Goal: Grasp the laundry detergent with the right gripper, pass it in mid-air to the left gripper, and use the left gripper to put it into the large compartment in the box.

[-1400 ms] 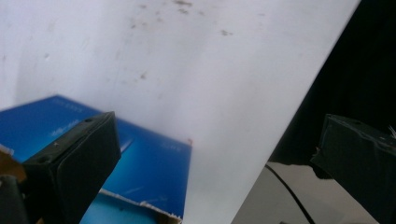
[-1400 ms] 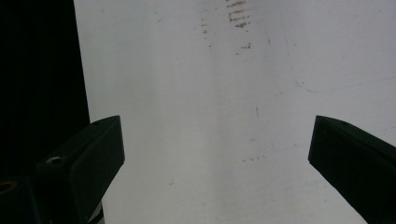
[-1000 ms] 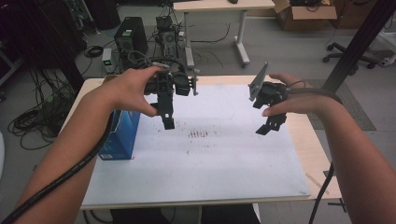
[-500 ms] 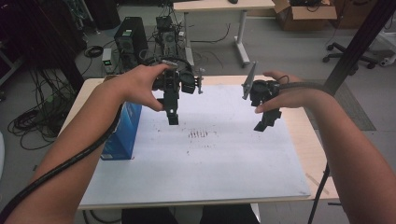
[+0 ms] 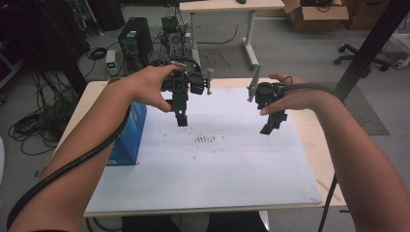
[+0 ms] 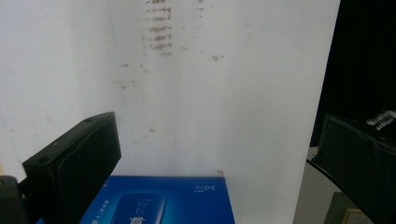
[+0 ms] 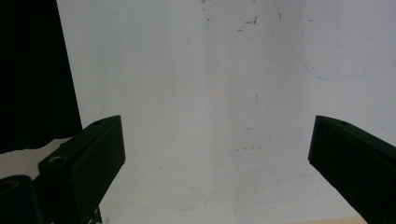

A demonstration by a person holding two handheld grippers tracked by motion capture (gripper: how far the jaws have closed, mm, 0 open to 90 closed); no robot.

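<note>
Both hands hold their grippers in the air over a white board (image 5: 217,169) that covers the table. My left gripper (image 5: 181,120) hangs over the board's far left part, jaws pointing down and spread wide; in the left gripper view (image 6: 219,135) nothing lies between them. My right gripper (image 5: 268,126) hovers over the far right part, jaws also wide apart and empty (image 7: 215,135). A blue box (image 5: 126,137) stands at the board's left edge, partly behind the left forearm, and its printed top (image 6: 159,200) lies below the left jaws.
Brown smudges (image 5: 208,139) mark the middle of the board. Bare wooden tabletop (image 5: 314,140) runs along the right side. Beyond the table stand a computer tower (image 5: 133,46), floor cables (image 5: 29,125), another desk (image 5: 227,7) and an office chair (image 5: 362,50).
The left gripper has drifted slightly right and the right gripper slightly left, so they stand a little closer together. Both stay open and empty.
</note>
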